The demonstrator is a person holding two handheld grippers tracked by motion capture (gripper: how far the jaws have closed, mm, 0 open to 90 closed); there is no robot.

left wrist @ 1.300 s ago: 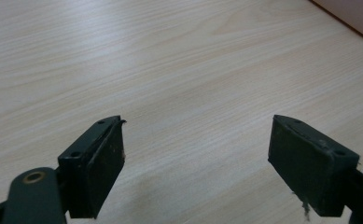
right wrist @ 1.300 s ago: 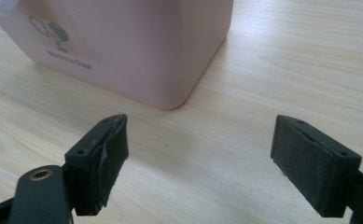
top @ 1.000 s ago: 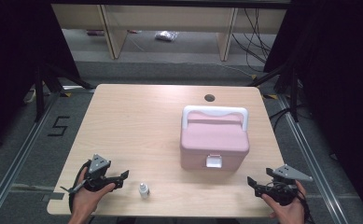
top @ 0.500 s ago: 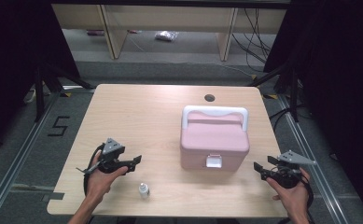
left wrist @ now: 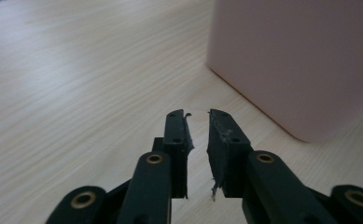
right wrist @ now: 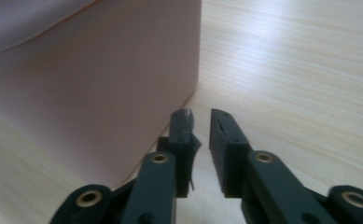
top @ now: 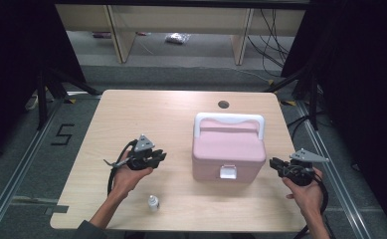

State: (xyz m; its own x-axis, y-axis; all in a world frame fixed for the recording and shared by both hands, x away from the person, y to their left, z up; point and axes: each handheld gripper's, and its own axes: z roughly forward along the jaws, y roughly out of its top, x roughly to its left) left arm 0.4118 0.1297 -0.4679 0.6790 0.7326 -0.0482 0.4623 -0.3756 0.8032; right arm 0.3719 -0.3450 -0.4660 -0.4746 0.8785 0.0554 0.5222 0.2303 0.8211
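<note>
So there was one pink box sitting right of centre on the table, plus one small white bottle near the front edge. Two grippers, left gripper and right gripper, flanked the box, both just narrowed to a slit, holding nothing.

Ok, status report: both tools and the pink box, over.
Left tool and right tool: jaws just closed to a narrow gap, nothing between them. Pink box lid down, untouched, between both tools. Small bottle near table edge, clear of the approach.
</note>
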